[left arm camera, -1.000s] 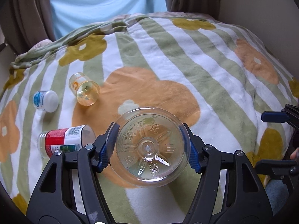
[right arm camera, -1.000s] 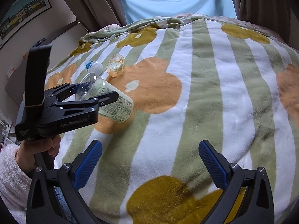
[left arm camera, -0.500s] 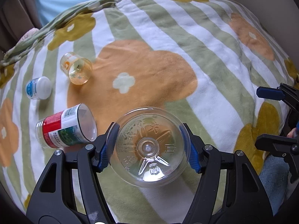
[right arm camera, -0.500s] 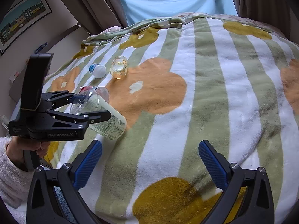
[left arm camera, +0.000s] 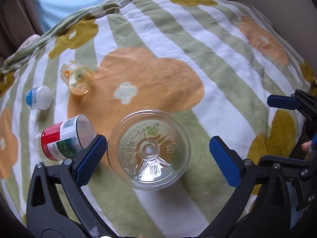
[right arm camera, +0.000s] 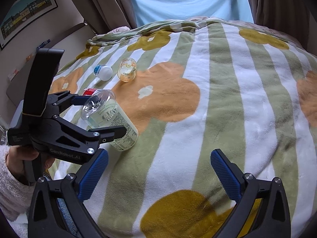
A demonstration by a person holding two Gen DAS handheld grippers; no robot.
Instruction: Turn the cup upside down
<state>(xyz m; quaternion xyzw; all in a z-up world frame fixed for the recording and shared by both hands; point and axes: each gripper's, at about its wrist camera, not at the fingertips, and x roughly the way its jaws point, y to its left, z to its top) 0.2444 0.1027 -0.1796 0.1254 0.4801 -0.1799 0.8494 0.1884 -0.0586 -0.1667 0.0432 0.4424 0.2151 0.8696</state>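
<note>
A clear plastic cup [left arm camera: 148, 149] with a printed label stands mouth down on the striped flower blanket [left arm camera: 218, 59], its base facing the left wrist camera. My left gripper [left arm camera: 157, 159] is open; its blue pads flank the cup with a gap on each side. In the right wrist view the same cup [right arm camera: 113, 123] leans slightly, base up, between the spread fingers of the left gripper [right arm camera: 99, 117], which a hand in a fluffy sleeve holds. My right gripper [right arm camera: 159, 175] hangs open over the blanket's front with nothing between its pads.
Left of the cup lie a red, white and green labelled cup [left arm camera: 63, 137] on its side, a small yellowish clear cup [left arm camera: 79, 78] and a white jar with a blue label [left arm camera: 38, 97]. Curtains and a wall bound the bed at the back.
My left gripper has opened and let go of the clear cup, which now rests base up on the blanket. The right gripper has stayed open and nearly still.
</note>
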